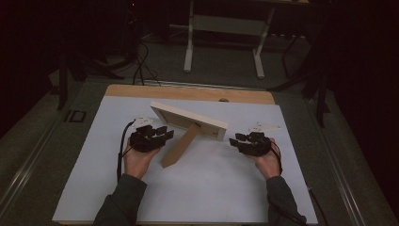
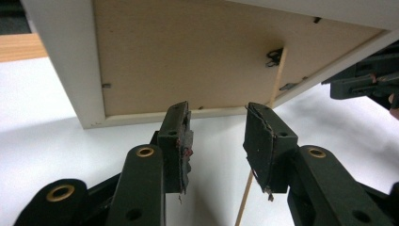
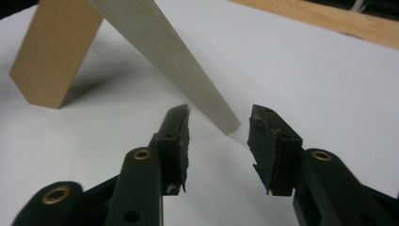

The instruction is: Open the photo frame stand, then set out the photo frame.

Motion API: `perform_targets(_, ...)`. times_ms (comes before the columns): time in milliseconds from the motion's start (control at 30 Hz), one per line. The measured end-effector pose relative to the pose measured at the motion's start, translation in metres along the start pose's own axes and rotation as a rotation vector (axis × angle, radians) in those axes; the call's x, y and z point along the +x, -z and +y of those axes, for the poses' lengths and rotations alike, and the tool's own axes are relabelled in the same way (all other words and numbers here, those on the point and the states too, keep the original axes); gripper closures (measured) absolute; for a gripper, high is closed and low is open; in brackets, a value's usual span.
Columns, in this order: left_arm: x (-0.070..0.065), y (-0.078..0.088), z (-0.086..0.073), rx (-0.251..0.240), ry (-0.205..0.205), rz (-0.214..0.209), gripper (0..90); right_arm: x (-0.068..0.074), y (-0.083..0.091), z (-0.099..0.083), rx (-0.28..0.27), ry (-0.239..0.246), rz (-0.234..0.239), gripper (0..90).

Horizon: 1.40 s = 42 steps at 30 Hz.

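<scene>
- High view: the picture frame [image 1: 188, 120] stands on the white table [image 1: 141, 197], leaning on its wooden easel leg [image 1: 181, 146]. Your left gripper [image 1: 162, 135] sits just beside the frame's left end and your right gripper [image 1: 236, 140] just beside its right end; neither touches it.
- Left gripper view: you face the frame's brown backing board [image 2: 188, 56] and its white rim [image 2: 84, 84]. Your jaws stand partly apart with nothing between them, short of the lower edge. Close here and you catch nothing, or nudge the rim and tip the frame.
- Right gripper view: your jaws stand partly apart and hold nothing; the frame's end corner [image 3: 221, 120] lies just ahead of the gap, the easel leg [image 3: 51, 61] farther off. Push sideways at that corner and the frame may pivot on its leg and fall flat.
</scene>
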<state>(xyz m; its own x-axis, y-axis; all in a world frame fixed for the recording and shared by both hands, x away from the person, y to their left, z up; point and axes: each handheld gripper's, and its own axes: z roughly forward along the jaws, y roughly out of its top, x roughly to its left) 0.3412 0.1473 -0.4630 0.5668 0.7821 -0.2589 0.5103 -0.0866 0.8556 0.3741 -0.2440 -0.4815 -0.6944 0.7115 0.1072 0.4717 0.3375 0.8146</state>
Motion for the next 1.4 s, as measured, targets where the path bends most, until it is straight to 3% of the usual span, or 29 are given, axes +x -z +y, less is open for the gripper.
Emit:
perform_targets(367,0.004,0.000,0.004,0.008,0.012,0.007,64.1,-0.007,-0.001,-0.002,-0.005,-0.026,-0.043,61.4)
perform_targets(600,0.005,0.000,0.007,0.007,0.015,0.023,67.8,-0.008,0.001,0.003,-0.039,-0.037,-0.081,78.4)
perform_targets(767,0.003,0.001,0.011,-0.016,0.005,0.036,79.8,-0.005,-0.001,0.009,-0.054,-0.039,-0.097,89.6)
perform_targets(967,0.002,0.000,0.015,-0.028,-0.011,0.079,90.0,-0.001,-0.007,0.015,-0.059,-0.036,-0.093,89.9)
perform_targets(1400,0.001,-0.004,0.028,-0.048,-0.002,0.116,90.0,0.001,-0.007,0.025,-0.102,-0.060,-0.069,89.9)
